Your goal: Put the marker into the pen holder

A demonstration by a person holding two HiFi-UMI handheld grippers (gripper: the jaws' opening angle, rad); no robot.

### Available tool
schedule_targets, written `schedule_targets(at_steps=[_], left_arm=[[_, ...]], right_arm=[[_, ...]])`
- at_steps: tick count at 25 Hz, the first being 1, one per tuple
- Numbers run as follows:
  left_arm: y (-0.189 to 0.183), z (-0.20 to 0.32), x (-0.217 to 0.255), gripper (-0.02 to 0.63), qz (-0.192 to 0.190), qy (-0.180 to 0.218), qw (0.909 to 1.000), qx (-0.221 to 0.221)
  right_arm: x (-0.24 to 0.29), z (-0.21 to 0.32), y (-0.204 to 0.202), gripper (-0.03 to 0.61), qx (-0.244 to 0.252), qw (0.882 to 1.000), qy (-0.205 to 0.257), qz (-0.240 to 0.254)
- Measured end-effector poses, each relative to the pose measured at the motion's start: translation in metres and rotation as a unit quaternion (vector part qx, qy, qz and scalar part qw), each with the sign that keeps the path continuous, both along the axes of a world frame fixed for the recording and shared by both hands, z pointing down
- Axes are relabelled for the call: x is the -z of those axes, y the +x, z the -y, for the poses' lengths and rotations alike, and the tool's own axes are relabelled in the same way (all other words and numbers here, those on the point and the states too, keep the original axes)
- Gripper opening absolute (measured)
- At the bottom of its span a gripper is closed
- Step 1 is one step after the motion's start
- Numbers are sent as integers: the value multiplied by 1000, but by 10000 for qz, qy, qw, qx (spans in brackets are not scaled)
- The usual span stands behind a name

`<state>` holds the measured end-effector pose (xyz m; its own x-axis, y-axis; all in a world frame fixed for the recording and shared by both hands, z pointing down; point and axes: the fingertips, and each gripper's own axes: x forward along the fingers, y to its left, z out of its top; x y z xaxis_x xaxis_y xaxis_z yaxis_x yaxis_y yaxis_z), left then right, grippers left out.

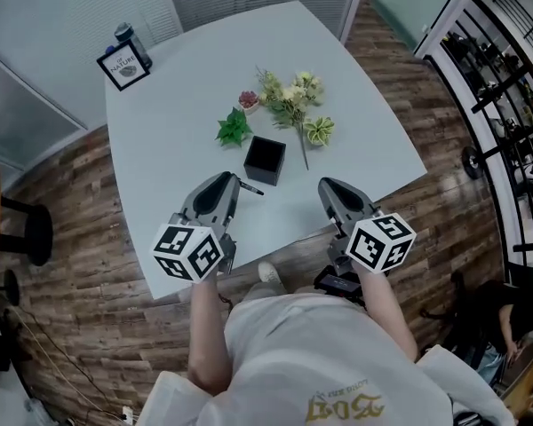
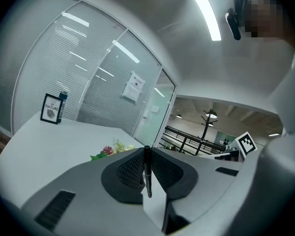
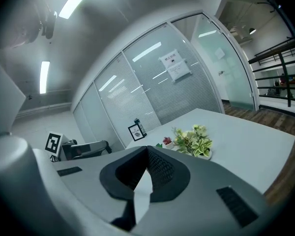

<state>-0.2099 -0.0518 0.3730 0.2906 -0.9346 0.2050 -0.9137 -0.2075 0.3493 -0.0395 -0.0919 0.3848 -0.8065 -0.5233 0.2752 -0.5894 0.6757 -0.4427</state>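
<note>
Left tool point(image 1: 228, 185) is clenched on the marker point(image 2: 147, 173). In the left gripper view the black barrel stands pinched between the two ribbed pads, running straight along the line of the jaws. In the head view a short length of the marker pokes out past the tool's tip, and that free end aims at the black pen holder point(image 1: 265, 160), which sits on the surface point(image 1: 178, 87) just ahead of the tool and a touch to its right. I read this grip as chosen for the drop, since holding the barrel lengthwise leaves an end free to go into the open top.

The marker isn't in yet. It lies low and near level, just short of the holder's near wall. I judge it needs lifting and tipping upright over the opening before I let go, or it could catch the rim.

Right tool point(image 1: 325, 187) is closed on nothing, its pads meeting at the tip. It waits off to the holder's right, near the surface's edge, probably parked clear of the working side. The flowers point(image 1: 293, 96) lie beyond the holder, out of the path.
</note>
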Motion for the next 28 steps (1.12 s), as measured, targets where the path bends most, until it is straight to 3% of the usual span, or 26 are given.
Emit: schedule_targets(at_steps=[7, 16, 28], left_arm=[[-11, 16, -2, 48, -13, 33, 9996, -281], [-6, 28, -1, 48, -37, 37, 9990, -439], [-1, 60, -5, 48, 4, -36, 9984, -556]], right_arm=[[2, 10, -9, 17, -300, 9995, 60, 47], [5, 14, 7, 17, -597, 9981, 33, 137], [-4, 41, 11, 17, -717, 9972, -46, 229]])
